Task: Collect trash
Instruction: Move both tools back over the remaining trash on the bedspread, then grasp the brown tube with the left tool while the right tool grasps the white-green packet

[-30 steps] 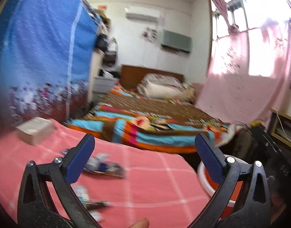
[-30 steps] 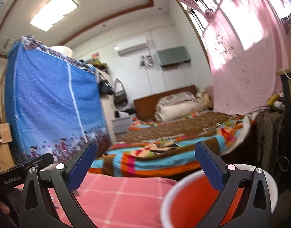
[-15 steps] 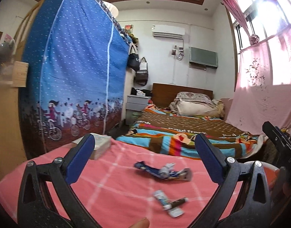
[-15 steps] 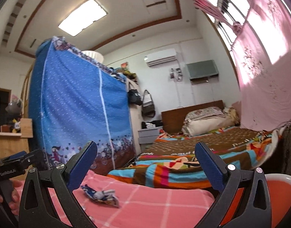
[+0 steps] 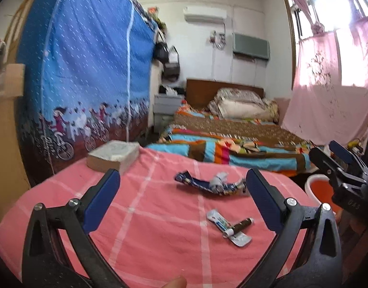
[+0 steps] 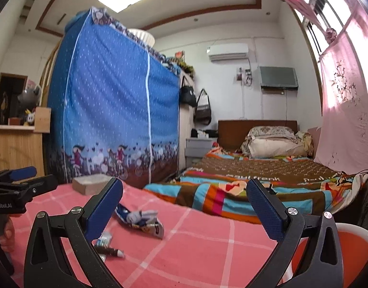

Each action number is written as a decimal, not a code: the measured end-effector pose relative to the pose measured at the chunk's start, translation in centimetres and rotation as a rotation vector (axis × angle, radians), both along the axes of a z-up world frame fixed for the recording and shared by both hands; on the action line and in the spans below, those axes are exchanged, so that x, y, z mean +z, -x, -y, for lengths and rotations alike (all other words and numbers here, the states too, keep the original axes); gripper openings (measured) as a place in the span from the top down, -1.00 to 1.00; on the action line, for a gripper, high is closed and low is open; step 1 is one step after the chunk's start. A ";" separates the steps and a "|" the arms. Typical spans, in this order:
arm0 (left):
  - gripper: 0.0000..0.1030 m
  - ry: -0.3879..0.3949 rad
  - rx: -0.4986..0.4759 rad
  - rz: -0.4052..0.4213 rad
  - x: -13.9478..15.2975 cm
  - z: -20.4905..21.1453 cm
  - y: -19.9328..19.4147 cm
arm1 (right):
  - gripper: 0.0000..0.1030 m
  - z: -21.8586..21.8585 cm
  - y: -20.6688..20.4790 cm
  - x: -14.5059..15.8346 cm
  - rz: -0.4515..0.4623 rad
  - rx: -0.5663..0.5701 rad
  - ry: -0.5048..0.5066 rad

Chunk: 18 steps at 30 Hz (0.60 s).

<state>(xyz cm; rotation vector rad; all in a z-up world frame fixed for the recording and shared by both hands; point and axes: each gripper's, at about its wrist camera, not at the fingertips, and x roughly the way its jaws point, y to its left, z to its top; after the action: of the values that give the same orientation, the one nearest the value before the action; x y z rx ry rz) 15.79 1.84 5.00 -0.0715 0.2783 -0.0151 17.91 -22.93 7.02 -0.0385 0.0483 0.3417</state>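
Note:
A crumpled blue snack wrapper [image 5: 209,185] lies on the pink checked tablecloth [image 5: 148,218]; it also shows in the right wrist view [image 6: 140,219]. Nearer lie a small squeezed tube [image 5: 220,223] and a brown stick-like piece [image 5: 242,224], seen in the right wrist view as a tube [image 6: 104,236] and stick [image 6: 109,252]. My left gripper [image 5: 182,200] is open and empty above the table, short of the trash. My right gripper [image 6: 184,204] is open and empty; it also shows in the left wrist view [image 5: 337,165]. An orange bin with a white rim [image 5: 319,189] stands right of the table, also in the right wrist view [image 6: 352,242].
A tissue pack [image 5: 113,156] sits at the table's far left corner. A blue fabric wardrobe [image 5: 88,72] stands to the left. A bed with a striped blanket [image 5: 232,144] lies beyond the table. A pink curtain [image 5: 333,84] hangs at right.
Both cameras have tilted down and settled toward the table. The wrapper and tube pieces have come into clearer view between the fingers. Both grippers stay open.

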 end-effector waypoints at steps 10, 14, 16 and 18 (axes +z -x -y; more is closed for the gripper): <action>-0.45 0.051 -0.136 -0.261 -2.0 0.7 -3.9 | -1.00 -0.4 -2.9 -1.7 -0.202 -0.034 0.069; -0.12 0.048 -0.216 -0.324 -2.8 1.8 -4.1 | -1.00 -0.2 -3.6 -2.3 -0.260 -0.043 0.074; -0.03 0.027 -0.262 -0.355 -3.0 2.7 -4.1 | -1.00 0.0 -4.0 -2.6 -0.297 -0.046 0.079; 0.04 0.005 -0.286 -0.385 -3.4 3.4 -4.4 | -1.00 0.0 -4.2 -2.8 -0.321 -0.045 0.079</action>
<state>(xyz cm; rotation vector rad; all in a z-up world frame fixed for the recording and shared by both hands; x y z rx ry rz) 20.16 -1.54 1.60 -0.0387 0.6721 -0.2888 22.14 -22.97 4.18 -0.0610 0.3799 0.2985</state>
